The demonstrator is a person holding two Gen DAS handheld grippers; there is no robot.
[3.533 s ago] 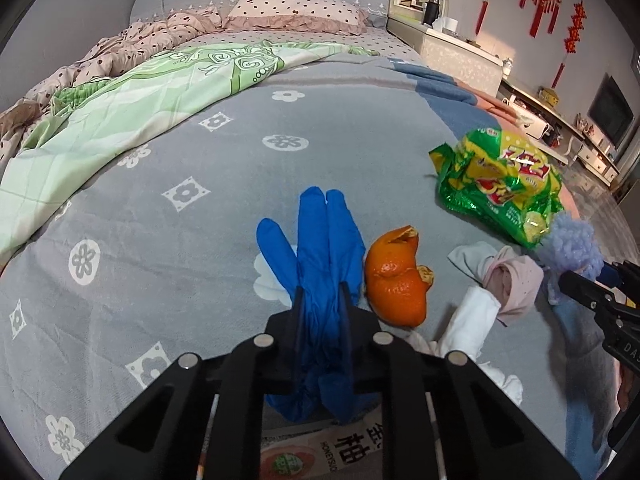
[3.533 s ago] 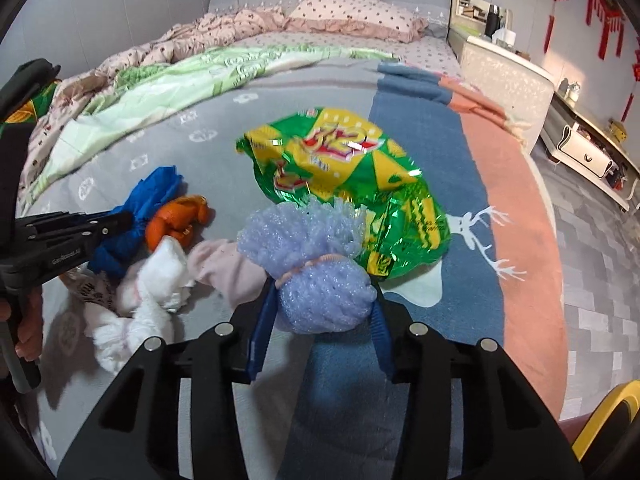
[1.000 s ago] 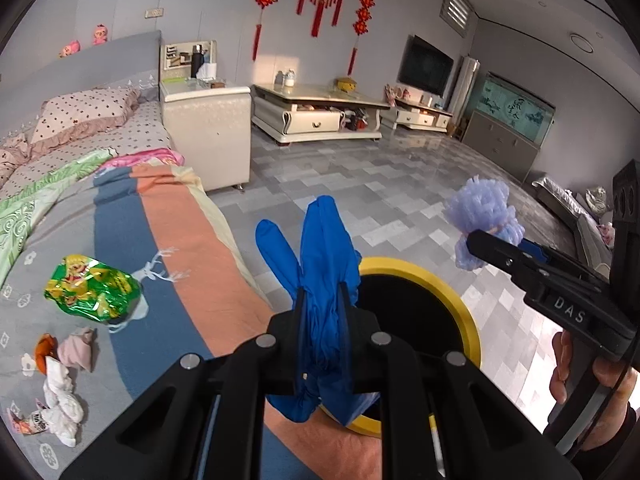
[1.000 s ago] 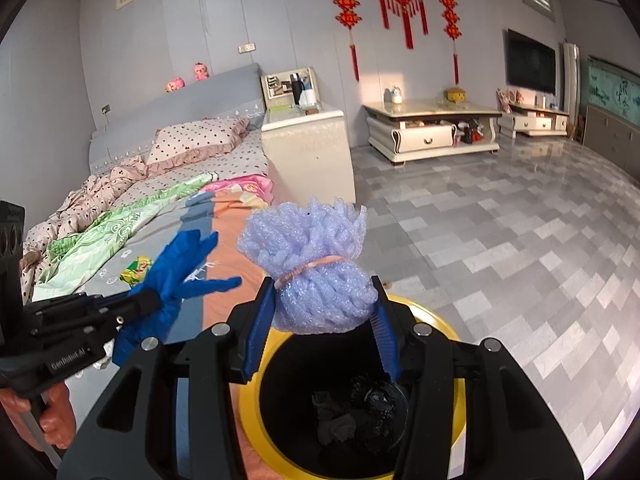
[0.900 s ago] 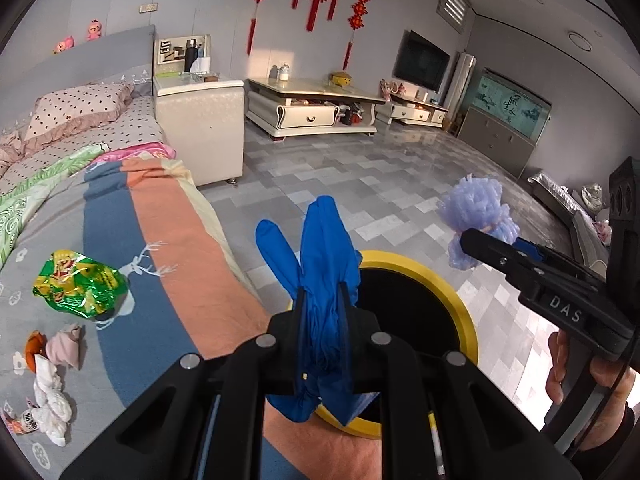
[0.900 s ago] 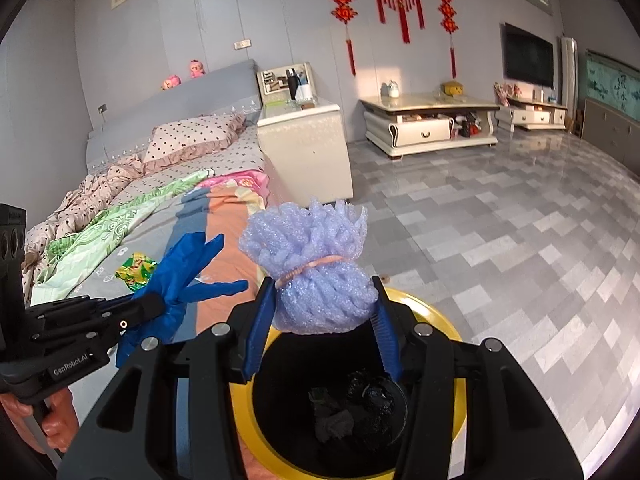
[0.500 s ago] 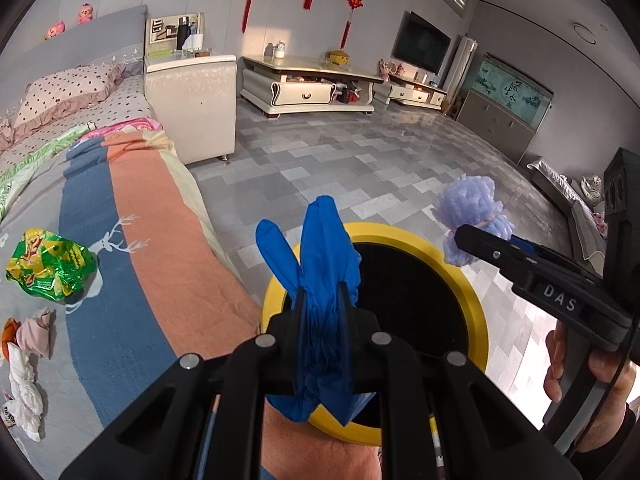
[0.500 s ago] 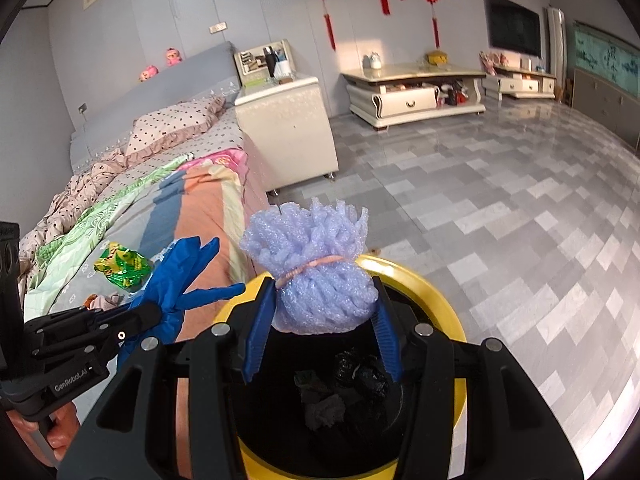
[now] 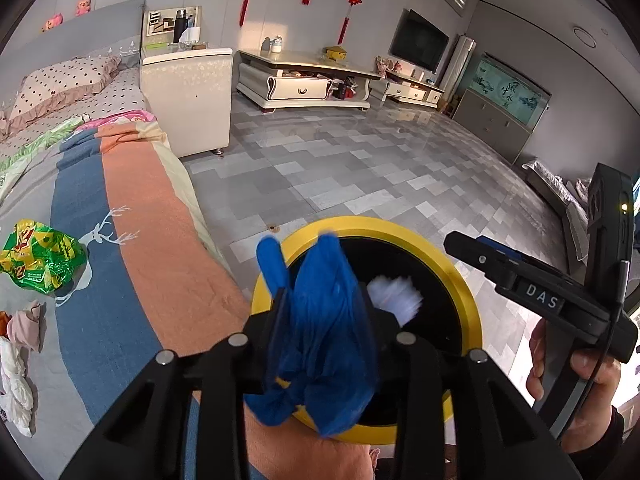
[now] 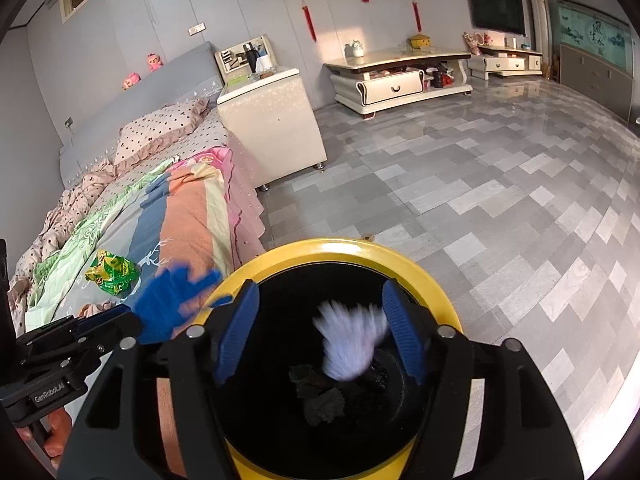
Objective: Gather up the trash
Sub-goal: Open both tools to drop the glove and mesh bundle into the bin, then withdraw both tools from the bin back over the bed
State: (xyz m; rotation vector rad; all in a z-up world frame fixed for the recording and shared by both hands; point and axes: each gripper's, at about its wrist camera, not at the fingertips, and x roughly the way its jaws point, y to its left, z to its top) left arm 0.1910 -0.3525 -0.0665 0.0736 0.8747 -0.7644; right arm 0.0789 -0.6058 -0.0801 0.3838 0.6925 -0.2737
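Both grippers over the yellow-rimmed bin (image 10: 344, 250), by the bed (image 9: 160, 248).
Right gripper (image 10: 320, 328): jaws opening, nothing gripped; purple foam net (image 10: 352, 340) blurred inside bin. Left gripper (image 9: 320, 320): jaws opening w/ blue glove (image 9: 324, 328) between them, above bin rim. Green snack bag (image 9: 40, 256) on bed, well apart from bin.

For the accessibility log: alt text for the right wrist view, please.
The right gripper, jaws opening, hangs over a yellow-rimmed bin, with a blurred pale purple foam bundle falling free between its fingers into the dark inside. At left the left gripper has a blue glove at its tip, beside a bed where a green bag lies.
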